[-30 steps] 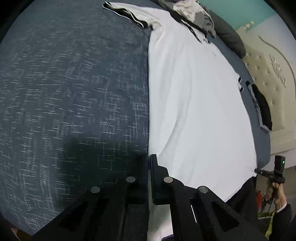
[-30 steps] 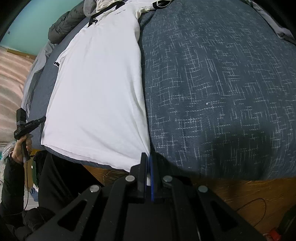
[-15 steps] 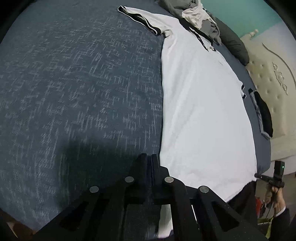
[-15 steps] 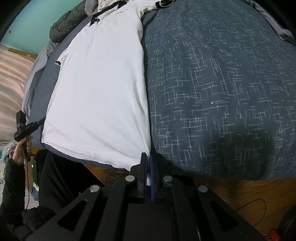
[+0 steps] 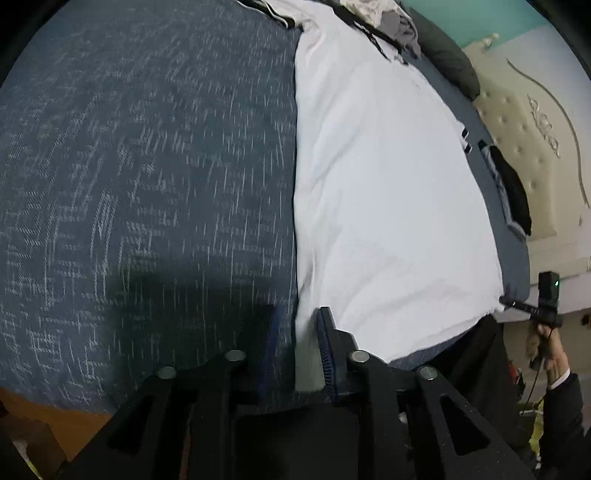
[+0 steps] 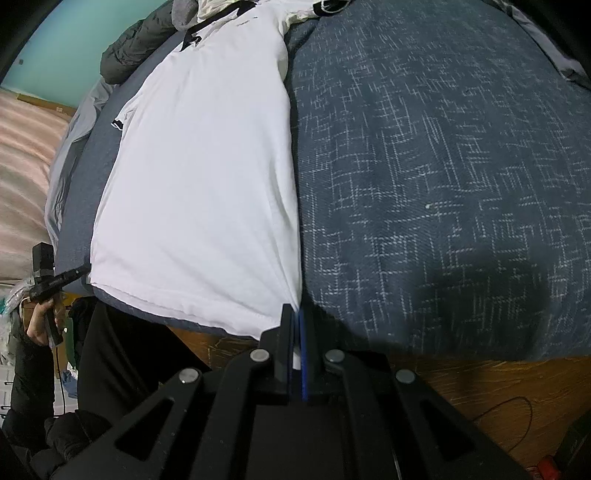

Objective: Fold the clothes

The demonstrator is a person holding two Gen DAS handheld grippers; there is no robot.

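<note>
A soft, light white shirt (image 6: 199, 184) lies flat along the bed's (image 6: 443, 166) near edge; right gripper (image 6: 295, 332) jaws clamped on its hem corner; left gripper (image 5: 295, 332) jaws apart astride the other corner

We see a shirt (image 5: 388, 192) lying flat on a bed (image 5: 147, 166), its hem at the bed's near edge and its collar toward the far edge. A pile of clothes (image 5: 391, 18) sits at the far edge, touching the collar. Our left gripper (image 5: 297, 325) straddles one hem corner; our right gripper (image 6: 295, 314) is at the other.
</note>
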